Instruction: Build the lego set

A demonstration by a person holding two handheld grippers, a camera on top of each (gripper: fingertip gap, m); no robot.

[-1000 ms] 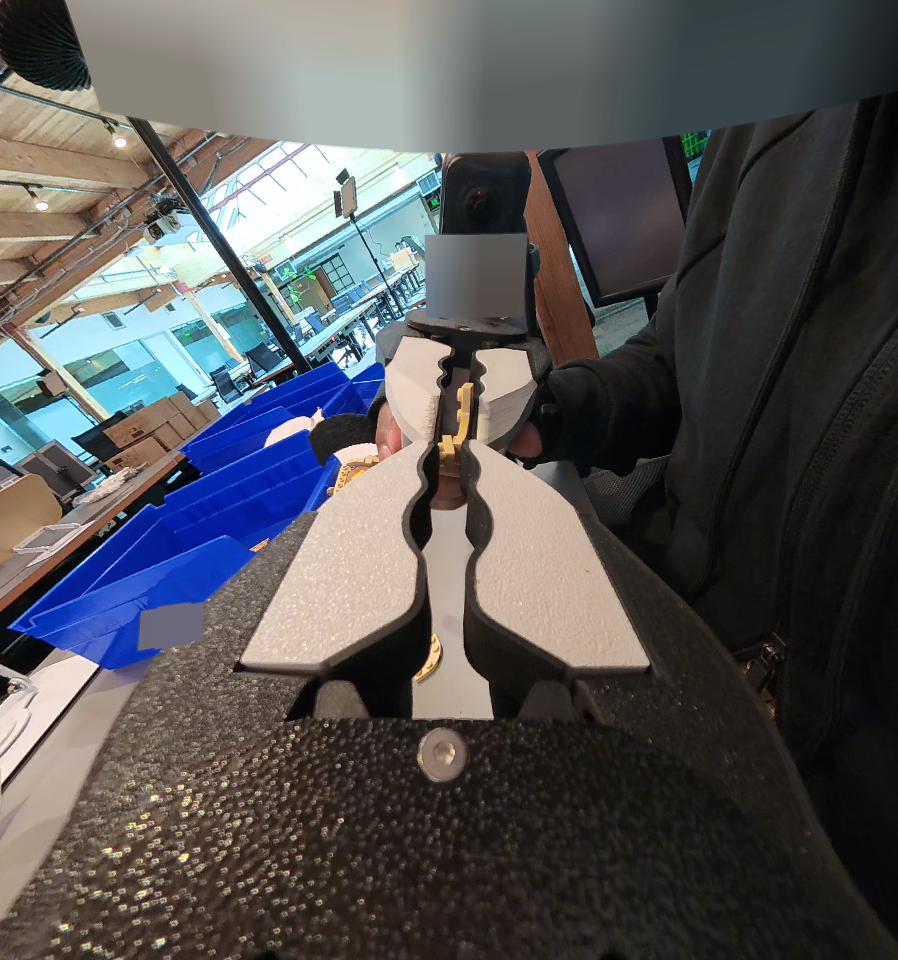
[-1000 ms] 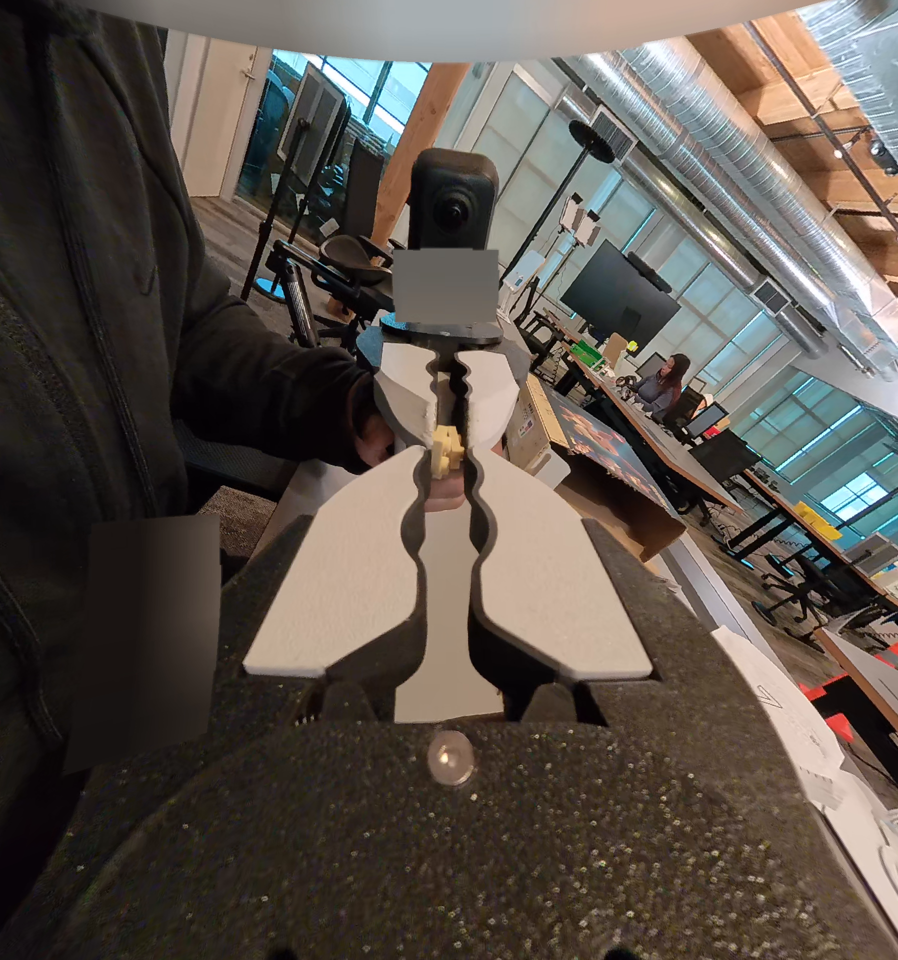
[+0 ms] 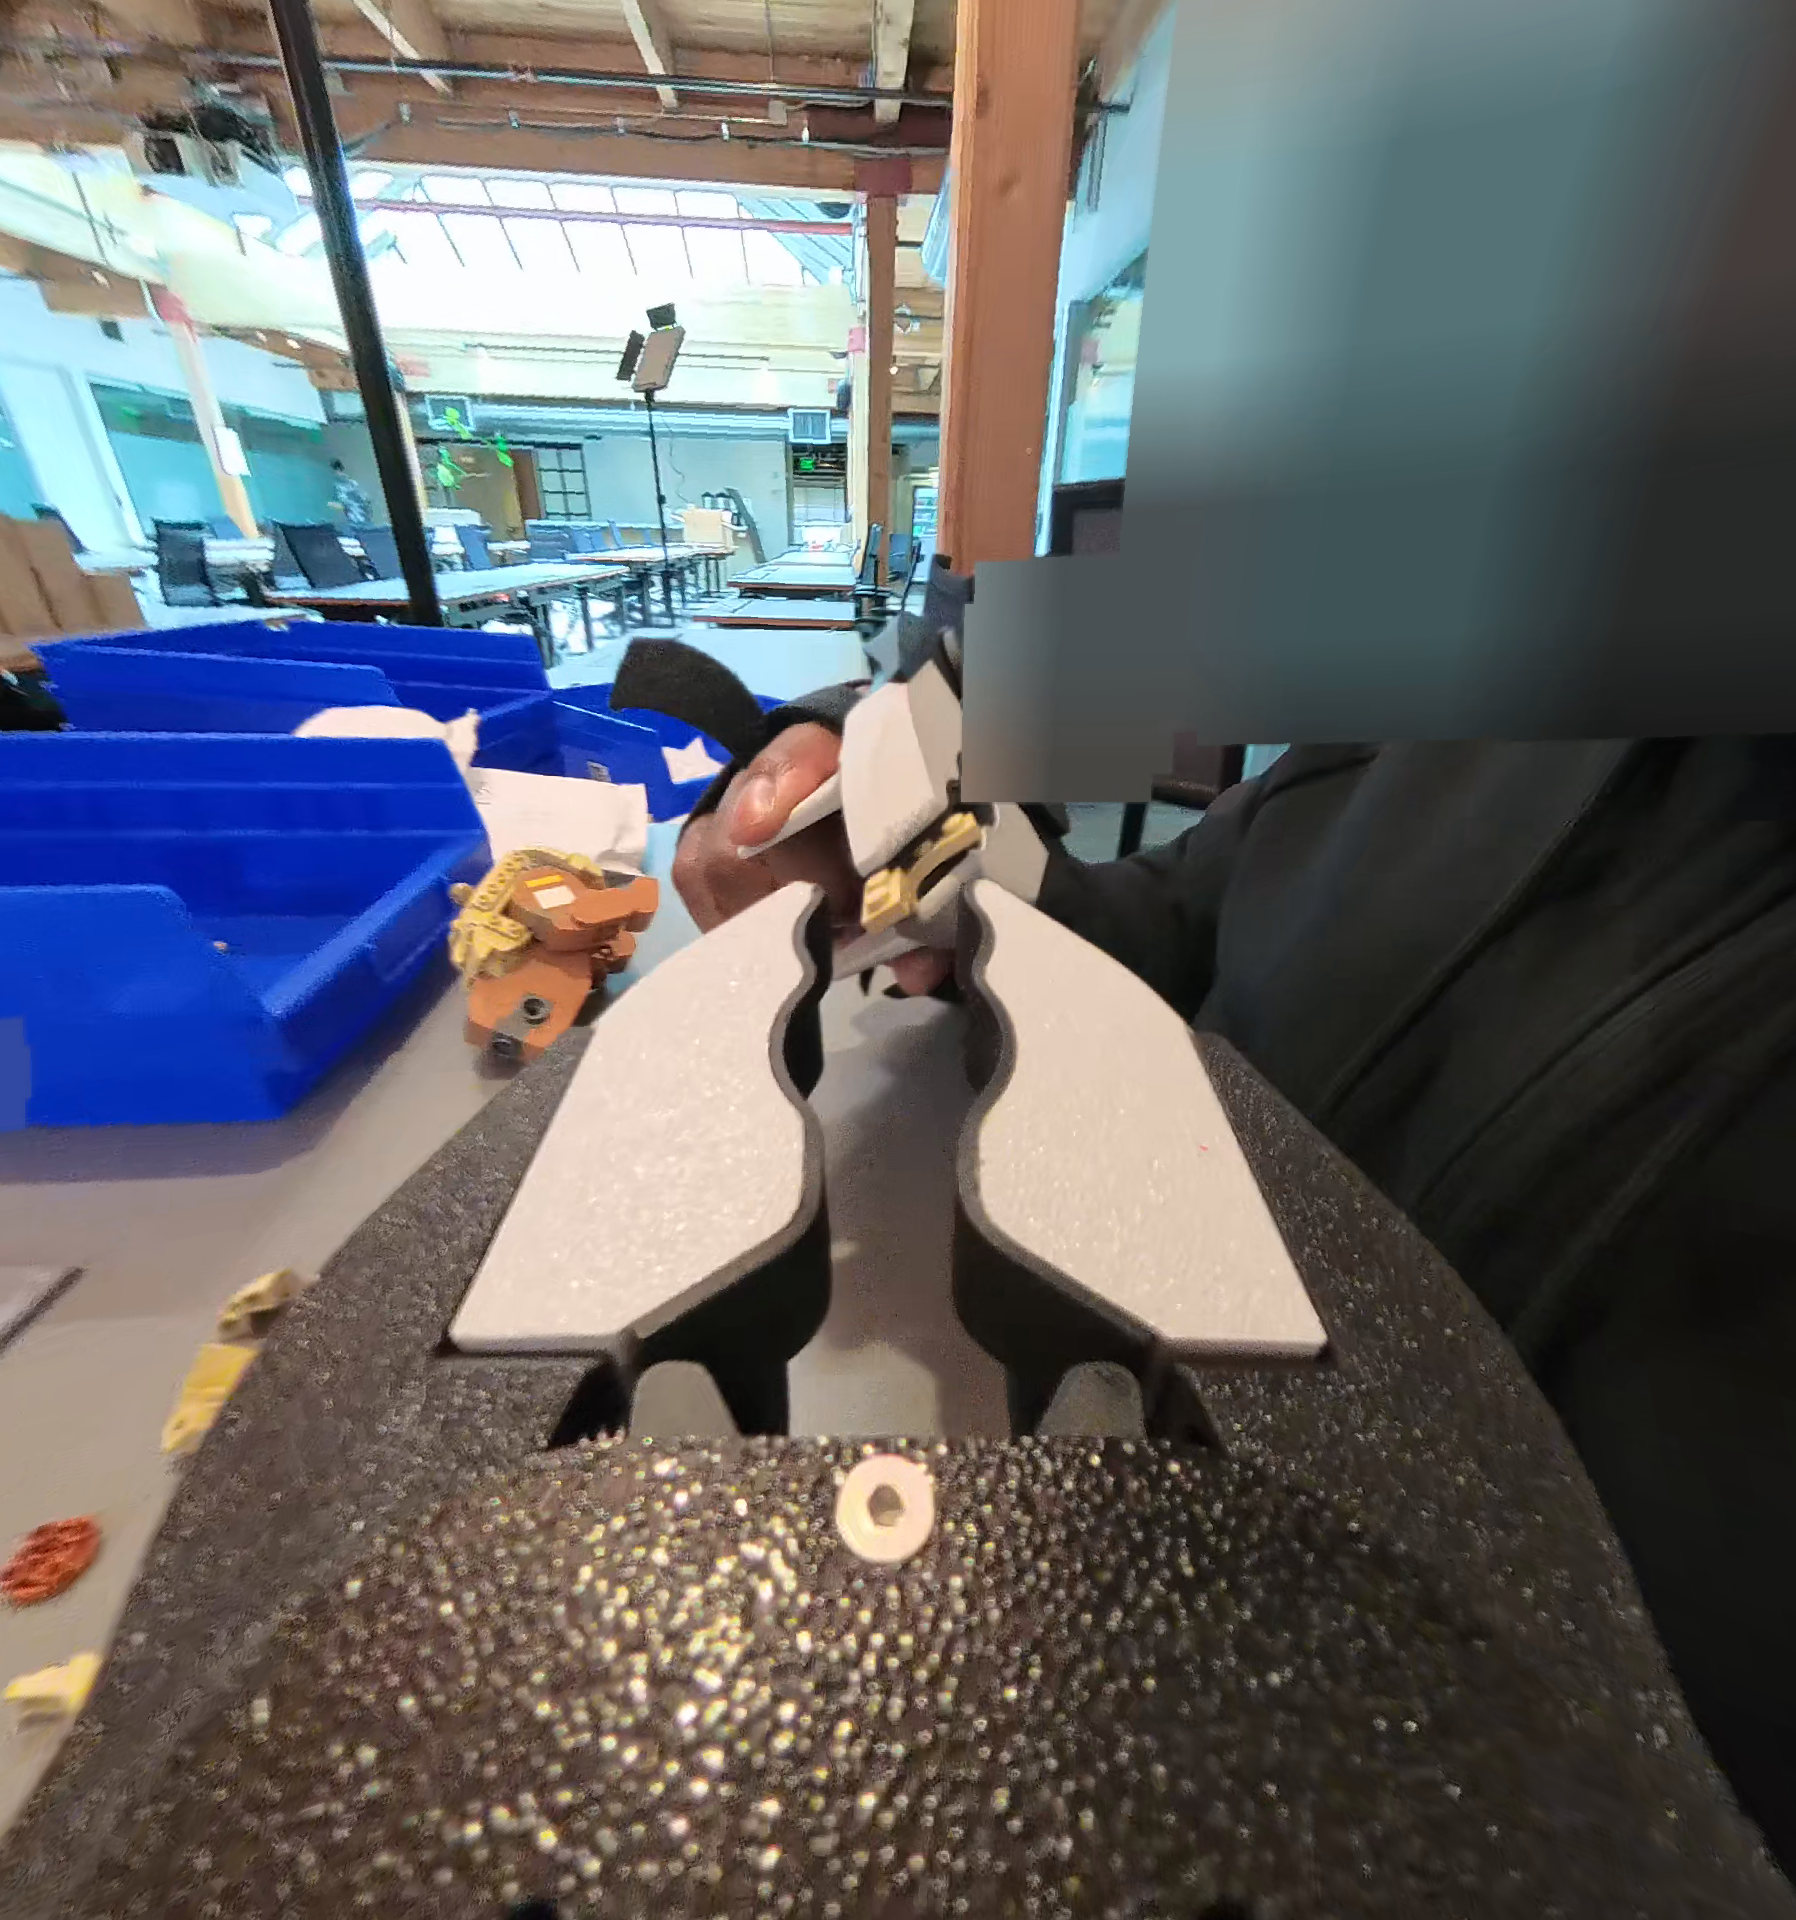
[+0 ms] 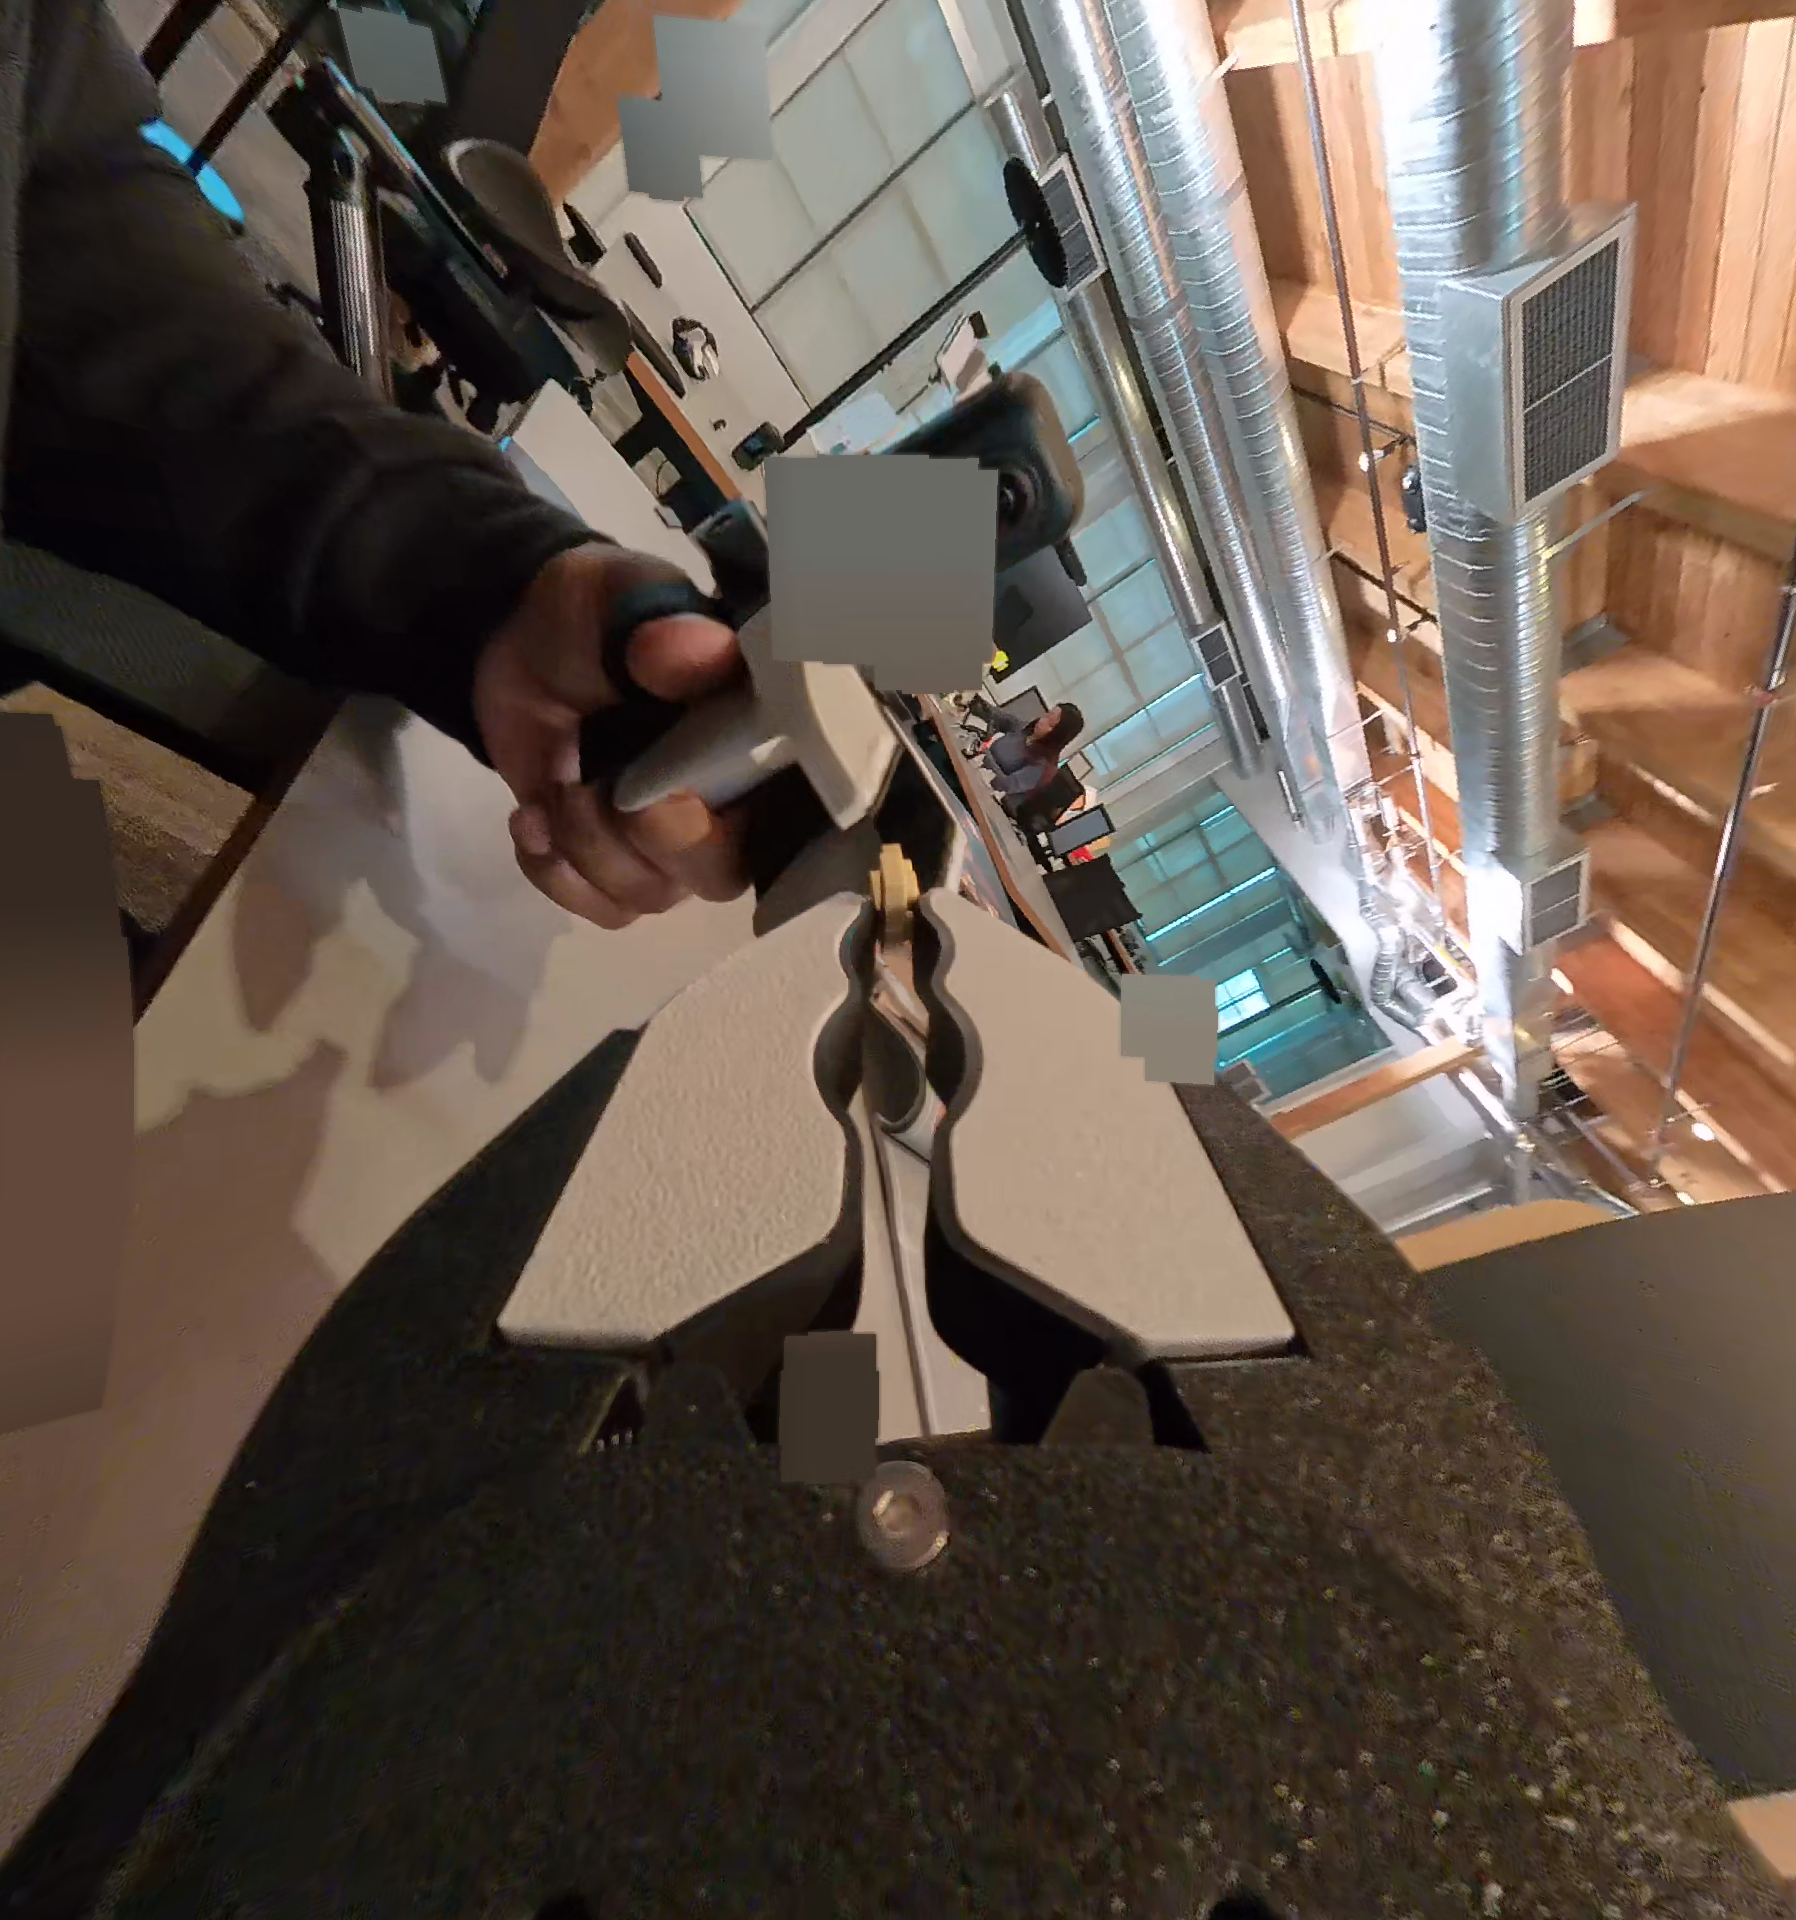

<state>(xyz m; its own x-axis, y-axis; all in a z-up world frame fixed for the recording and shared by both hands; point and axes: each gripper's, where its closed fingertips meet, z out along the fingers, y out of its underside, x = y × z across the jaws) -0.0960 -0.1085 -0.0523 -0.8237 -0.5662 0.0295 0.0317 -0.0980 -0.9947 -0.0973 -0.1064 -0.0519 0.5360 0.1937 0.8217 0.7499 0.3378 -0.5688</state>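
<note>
My left gripper (image 3: 894, 920) is open, with a clear gap between its white fingers (image 3: 686, 1091). Just past its tips my right gripper (image 3: 909, 769) shows, held by a hand and shut on a small tan brick piece (image 3: 915, 871). The piece lies close to my left fingertips, which do not press on it. In the right wrist view my right gripper (image 4: 892, 925) is shut on the tan piece (image 4: 892, 896), which sticks out beyond the tips. The left gripper (image 4: 821, 758) and the hand holding it are right in front.
Blue bins (image 3: 177, 935) stand at the left on the grey table (image 3: 63, 1247). A brown and tan brick model (image 3: 551, 935) lies next to them. Loose tan pieces (image 3: 208, 1382) and a red-brown part (image 3: 47, 1558) lie at the near left. A person in a dark jacket (image 3: 1548, 1039) is at the right. Both grippers' tips are close together, under 4 cm apart.
My left jaws opened and let go of the tan piece, which both grippers held before. My right gripper keeps it. Both views have swung, and the table now shows in the left wrist view.
</note>
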